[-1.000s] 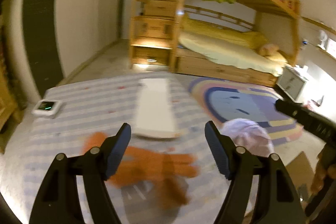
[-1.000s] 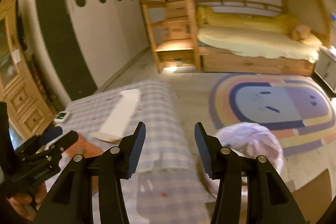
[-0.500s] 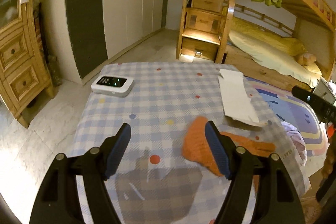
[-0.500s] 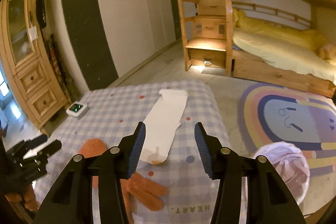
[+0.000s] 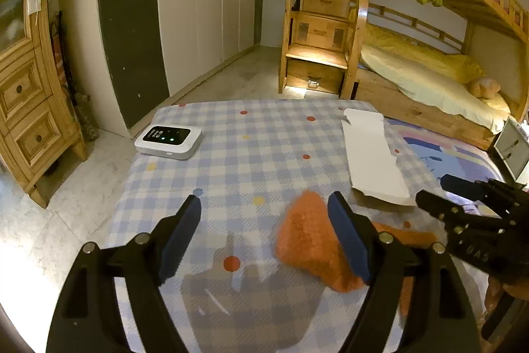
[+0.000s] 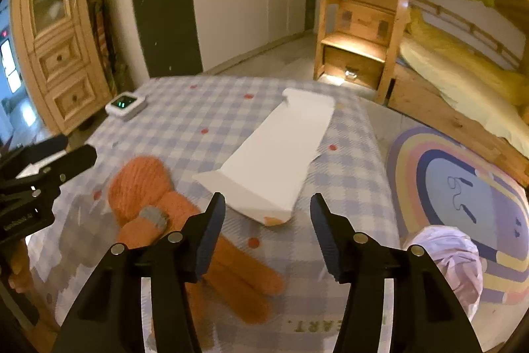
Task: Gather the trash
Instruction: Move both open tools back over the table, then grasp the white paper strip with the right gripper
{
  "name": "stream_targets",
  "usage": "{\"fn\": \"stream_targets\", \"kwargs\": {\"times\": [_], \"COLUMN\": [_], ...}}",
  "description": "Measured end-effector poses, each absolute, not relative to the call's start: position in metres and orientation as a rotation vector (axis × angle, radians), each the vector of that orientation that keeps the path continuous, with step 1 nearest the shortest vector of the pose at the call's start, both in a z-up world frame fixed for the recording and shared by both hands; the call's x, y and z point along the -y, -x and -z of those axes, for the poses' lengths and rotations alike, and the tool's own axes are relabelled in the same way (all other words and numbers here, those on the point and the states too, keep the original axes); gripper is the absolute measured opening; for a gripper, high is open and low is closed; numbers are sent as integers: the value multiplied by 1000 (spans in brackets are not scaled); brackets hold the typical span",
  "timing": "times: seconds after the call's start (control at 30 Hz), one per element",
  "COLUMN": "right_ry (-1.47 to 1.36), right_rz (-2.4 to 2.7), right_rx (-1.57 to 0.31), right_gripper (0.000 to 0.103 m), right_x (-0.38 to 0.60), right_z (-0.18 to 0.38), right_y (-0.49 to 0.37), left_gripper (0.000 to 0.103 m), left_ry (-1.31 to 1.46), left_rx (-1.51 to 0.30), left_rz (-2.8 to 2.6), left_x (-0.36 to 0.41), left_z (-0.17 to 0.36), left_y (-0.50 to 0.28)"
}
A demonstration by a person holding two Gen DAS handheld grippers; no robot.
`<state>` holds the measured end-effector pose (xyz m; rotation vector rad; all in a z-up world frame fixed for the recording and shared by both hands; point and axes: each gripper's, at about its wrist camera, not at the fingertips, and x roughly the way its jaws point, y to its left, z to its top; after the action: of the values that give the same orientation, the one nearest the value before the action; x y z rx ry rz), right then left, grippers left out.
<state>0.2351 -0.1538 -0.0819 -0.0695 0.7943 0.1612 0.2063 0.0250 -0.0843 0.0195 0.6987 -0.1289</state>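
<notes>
- On the blue-and-white checked cloth with coloured dots (image 5: pixel 251 154) covering a low table: a long white flattened cardboard sleeve (image 6: pixel 281 154) lies toward the far right edge. Judged to be the trash item; untouched.
- Right gripper (image 6: pixel 267 227) hovers just near of the sleeve's near end, jaws parted and opening, nothing between the pads.
- Left gripper (image 5: pixel 264 237) hangs over the near cloth, jaws wide and opening, empty; an orange fuzzy knit glove (image 5: pixel 310 247) lies under its right finger.
- Step, as judged: approach to pick-up. Next move calls for the right gripper to drop to the sleeve's raised near end and close across its thin edge; a flat sheet on cloth may slide or bunch the fabric.
- Around: glove just beside the sleeve's near end, on its left, could be caught by mistake. White electronic box with green lights (image 5: pixel 168 141) sits at the far left corner, well apart.
- Pale crumpled plastic bag (image 6: pixel 446 260) on the floor right of the table, beside a rainbow rug (image 6: pixel 463 187); likely the trash bag.
</notes>
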Motion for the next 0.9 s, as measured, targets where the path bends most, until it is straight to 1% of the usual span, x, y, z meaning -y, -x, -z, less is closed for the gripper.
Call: {"fn": "stream_targets", "kwargs": {"times": [0.17, 0.23, 0.3, 0.4, 0.57, 0.63, 0.67, 0.7, 0.77, 0.83, 0.87, 0.9], "right_ry": [96, 117, 143, 199, 208, 201, 192, 188, 193, 206, 204, 202], "right_rz": [-179, -186, -192, -179, -168, -157, -157, -157, -156, -145, -135, -127], "right_rx": [-826, -836, -851, -862, -883, -886, -892, -896, -889, -854, -827, -813], "right_gripper": [56, 61, 63, 63, 61, 48, 44, 34, 29, 17, 14, 9], "right_x": [135, 128, 121, 113, 115, 119, 121, 122, 124, 126, 129, 133], "right_z": [92, 95, 100, 107, 115, 115, 114, 114, 111, 105, 98, 95], "right_y": [-248, -254, -259, -267, -279, -281, -281, -280, -277, -270, -263, -259], "left_gripper": [78, 78, 78, 78, 78, 78, 78, 78, 78, 78, 78, 78], "left_ry": [16, 27, 31, 38, 21, 16, 13, 10, 1, -8, -11, -13], "left_rx": [-727, -741, -751, -765, -771, -771, -771, -771, -775, -782, -788, -792], "left_rz": [142, 148, 147, 153, 166, 172, 175, 179, 189, 198, 206, 211], "left_x": [-31, -33, -35, -35, -31, -29, -28, -27, -24, -20, -18, -16], "left_z": [88, 91, 93, 97, 101, 101, 102, 102, 103, 105, 107, 108], "left_y": [-211, -212, -214, -216, -216, -215, -214, -214, -212, -211, -210, -209]}}
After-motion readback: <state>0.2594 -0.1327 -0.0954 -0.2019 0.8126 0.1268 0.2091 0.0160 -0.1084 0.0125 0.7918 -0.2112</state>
